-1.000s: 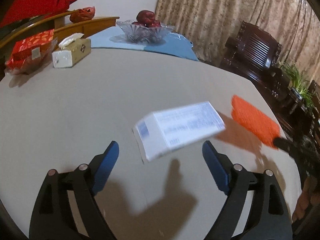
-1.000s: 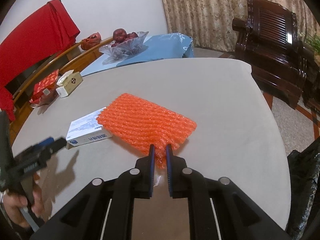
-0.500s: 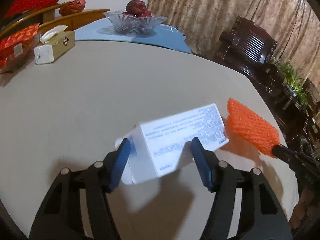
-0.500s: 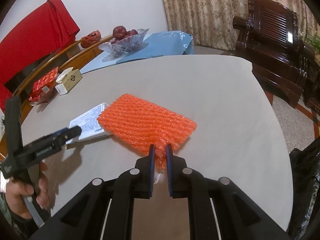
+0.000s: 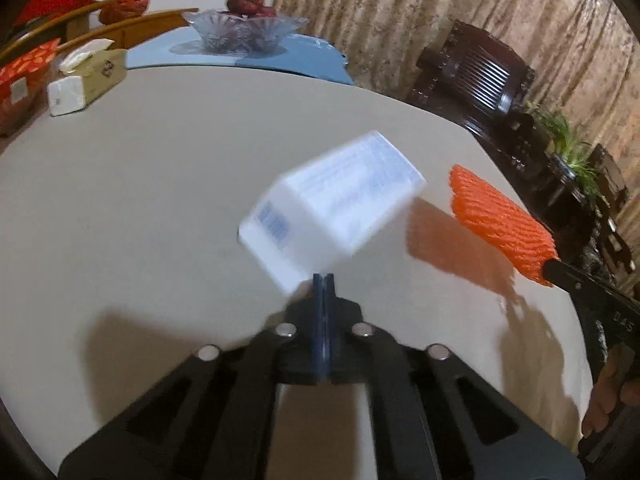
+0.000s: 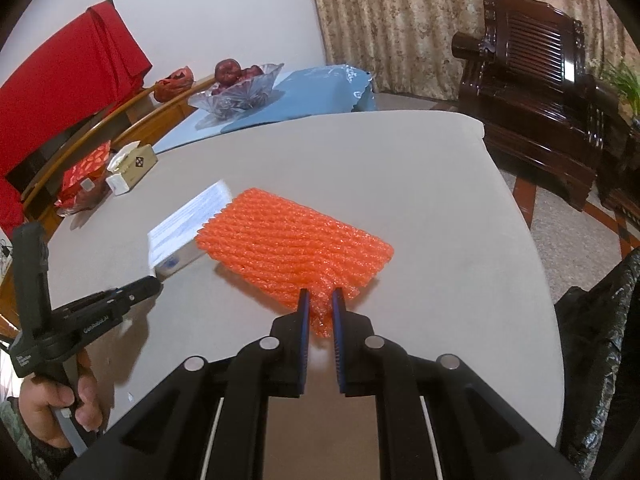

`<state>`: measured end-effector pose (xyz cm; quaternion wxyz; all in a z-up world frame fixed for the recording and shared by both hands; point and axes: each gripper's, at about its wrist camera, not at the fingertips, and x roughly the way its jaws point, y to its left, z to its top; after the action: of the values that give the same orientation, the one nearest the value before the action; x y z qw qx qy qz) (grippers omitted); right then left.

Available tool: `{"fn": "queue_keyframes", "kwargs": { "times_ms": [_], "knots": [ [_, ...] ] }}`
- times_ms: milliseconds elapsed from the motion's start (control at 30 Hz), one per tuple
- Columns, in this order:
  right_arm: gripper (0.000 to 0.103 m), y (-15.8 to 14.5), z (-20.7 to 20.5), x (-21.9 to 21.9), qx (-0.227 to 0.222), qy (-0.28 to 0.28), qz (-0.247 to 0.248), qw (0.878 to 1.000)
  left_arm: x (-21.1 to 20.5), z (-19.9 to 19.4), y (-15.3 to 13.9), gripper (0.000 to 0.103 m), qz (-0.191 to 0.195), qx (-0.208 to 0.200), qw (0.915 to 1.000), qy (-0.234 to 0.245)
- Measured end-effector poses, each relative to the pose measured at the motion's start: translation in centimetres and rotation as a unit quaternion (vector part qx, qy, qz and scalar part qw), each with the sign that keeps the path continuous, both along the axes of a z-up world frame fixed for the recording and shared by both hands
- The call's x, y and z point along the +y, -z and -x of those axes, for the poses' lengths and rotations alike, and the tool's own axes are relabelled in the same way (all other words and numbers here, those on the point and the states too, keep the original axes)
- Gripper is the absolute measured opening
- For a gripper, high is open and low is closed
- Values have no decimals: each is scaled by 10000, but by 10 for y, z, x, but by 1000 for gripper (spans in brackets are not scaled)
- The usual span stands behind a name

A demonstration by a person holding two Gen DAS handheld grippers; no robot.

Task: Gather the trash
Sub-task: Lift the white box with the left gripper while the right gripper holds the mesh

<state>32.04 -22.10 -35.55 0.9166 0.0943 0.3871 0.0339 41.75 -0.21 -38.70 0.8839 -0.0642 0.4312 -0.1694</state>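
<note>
A white carton (image 5: 332, 204) with blue print is pinched at its near corner by my left gripper (image 5: 323, 280), whose jaws are shut tight on it; it is tilted up off the grey table (image 5: 160, 184). The carton also shows in the right wrist view (image 6: 188, 228), with my left gripper (image 6: 150, 285) at its near end. My right gripper (image 6: 319, 304) is shut on the near edge of an orange foam net sleeve (image 6: 296, 244), held just above the table. The sleeve also shows in the left wrist view (image 5: 500, 224).
A tissue box (image 5: 86, 80), a red packet (image 5: 22, 80) and a glass fruit bowl (image 5: 244, 32) on a blue cloth stand at the table's far side. A dark wooden armchair (image 6: 532, 76) stands beyond the table. A black trash bag (image 6: 600, 352) hangs off the right edge.
My left gripper closed from wide open onto the white carton and tipped it up. My right gripper stayed shut on the orange sleeve, almost unmoved.
</note>
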Motion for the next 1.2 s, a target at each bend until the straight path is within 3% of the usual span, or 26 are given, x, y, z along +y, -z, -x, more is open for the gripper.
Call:
{"fn": "queue_keyframes", "kwargs": {
  "times_ms": [200, 267, 300, 333, 433, 533, 767, 867, 967, 1033, 1200],
  "knots": [
    [11, -1, 0, 0, -13, 6, -29, 10000, -17, 13, -6, 1, -124, -204, 9996, 127],
    [11, -1, 0, 0, -18, 4, -38, 10000, -20, 16, -10, 25, -322, -308, 9990, -15],
    [11, -1, 0, -1, -20, 5, -42, 10000, -20, 17, -12, 64, -432, -391, 9982, -119],
    [11, -1, 0, -1, -25, 9, -38, 10000, -19, 19, -14, 81, -520, -506, 9972, -208],
    [11, 0, 0, -2, -19, 19, -51, 10000, -14, 9, -17, 83, -625, -612, 9957, -311],
    [11, 1, -1, -3, -2, 37, -64, 10000, -12, -5, -12, 83, -707, -410, 9964, -230],
    [11, 5, -2, 0, 43, -10, -46, 10000, -6, -24, -5, 83, -785, -138, 9961, -368],
    [11, 5, -1, 3, 34, -45, -26, 10000, -10, -24, -2, 73, -840, -54, 9958, -359],
    [11, 3, -1, 3, 15, -53, -19, 10000, -10, -22, -3, 46, -737, -81, 9968, -282],
    [11, 3, -1, 3, 3, -52, -26, 10000, -3, -22, -2, 14, -589, -42, 9976, -360],
    [11, 4, 1, 4, 8, -88, -20, 10000, 0, -17, -3, 1, -382, -58, 9987, -346]
  ]
}}
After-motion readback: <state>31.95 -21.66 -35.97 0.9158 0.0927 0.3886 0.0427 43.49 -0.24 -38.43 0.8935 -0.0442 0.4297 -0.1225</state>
